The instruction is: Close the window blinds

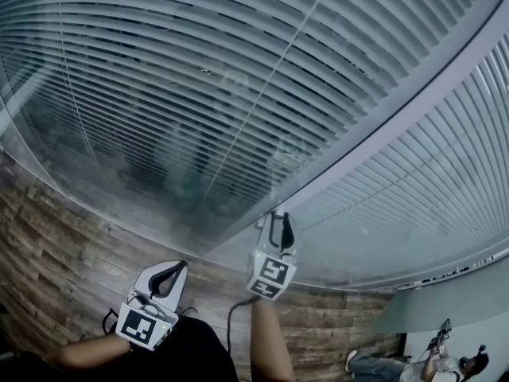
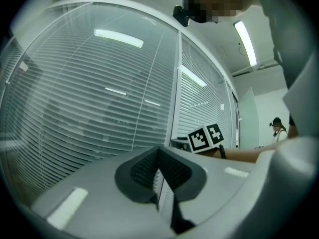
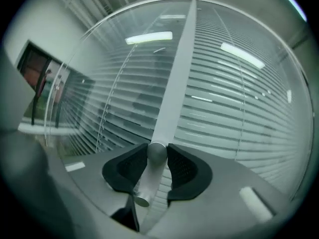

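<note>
Horizontal slat blinds (image 1: pixel 199 94) hang behind glass panes, their slats tilted partly open. A pale frame post (image 1: pixel 398 126) separates two panes. In the right gripper view a short metal knob (image 3: pixel 155 156) juts out from this post (image 3: pixel 174 73), and my right gripper (image 3: pixel 157 148) is shut on it, both dark pads pressing its rounded end. In the head view my right gripper (image 1: pixel 278 217) reaches up to the post. My left gripper (image 1: pixel 176 265) hangs lower and to the left, away from the glass; its jaws (image 2: pixel 159 151) meet at the tips with nothing between them.
A wood-pattern floor (image 1: pixel 64 237) runs along the foot of the glass wall. A person (image 1: pixel 429 360) sits at the lower right of the head view. A dark doorway (image 3: pixel 40 83) shows at the left of the right gripper view.
</note>
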Tool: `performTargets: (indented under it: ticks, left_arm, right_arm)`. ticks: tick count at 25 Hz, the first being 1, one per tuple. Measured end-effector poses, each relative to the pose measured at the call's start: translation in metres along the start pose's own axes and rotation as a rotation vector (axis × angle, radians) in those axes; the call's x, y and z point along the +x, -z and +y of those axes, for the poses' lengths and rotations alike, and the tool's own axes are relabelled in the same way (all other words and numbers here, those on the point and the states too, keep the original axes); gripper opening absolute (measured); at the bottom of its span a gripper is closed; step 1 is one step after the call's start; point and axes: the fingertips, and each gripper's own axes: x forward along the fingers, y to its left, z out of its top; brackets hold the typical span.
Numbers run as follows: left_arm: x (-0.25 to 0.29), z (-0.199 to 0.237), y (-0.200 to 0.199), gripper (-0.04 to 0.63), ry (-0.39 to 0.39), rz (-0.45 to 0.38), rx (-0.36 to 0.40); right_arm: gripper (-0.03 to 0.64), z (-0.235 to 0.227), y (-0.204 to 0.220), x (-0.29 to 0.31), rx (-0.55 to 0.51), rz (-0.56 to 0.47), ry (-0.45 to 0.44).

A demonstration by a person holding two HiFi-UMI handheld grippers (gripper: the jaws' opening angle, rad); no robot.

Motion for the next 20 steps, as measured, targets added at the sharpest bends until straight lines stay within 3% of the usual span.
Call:
performTargets:
  ticks: [5,13,14,16,18,20]
  left_arm:
    - [0.001,-0.007,-0.004,0.002,0.029,-0.011,0.013]
    - [0.000,-0.001,0.005,0.002,0.012,0.017,-0.004]
    - [-0.001,-0.001,0.005,0.002,0.013,0.017,-0.007]
    - [-0.002,-0.002,0.005,0.002,0.012,0.020,-0.009]
    - [-0.003,-0.001,0.005,0.002,0.007,0.026,-0.011]
    - [-0.005,0.001,0.008,0.002,0.002,0.031,-0.019]
  right_arm:
    - [0.130,-0.007,0.001,-0.001,0.387,-0.076,-0.043]
    - [0.129,-0.015,0.003,0.002,0.960,-0.094,-0.132]
    - [0.129,-0.015,0.003,0.002,0.969,-0.092,-0.139]
    - [0.133,-0.014,0.002,0.001,0.866,-0.074,-0.145]
    - [0.137,-0.011,0.003,0.000,0.630,-0.038,-0.137]
    - [0.181,-0.005,0.002,-0.003,0.299,-0.011,-0.100]
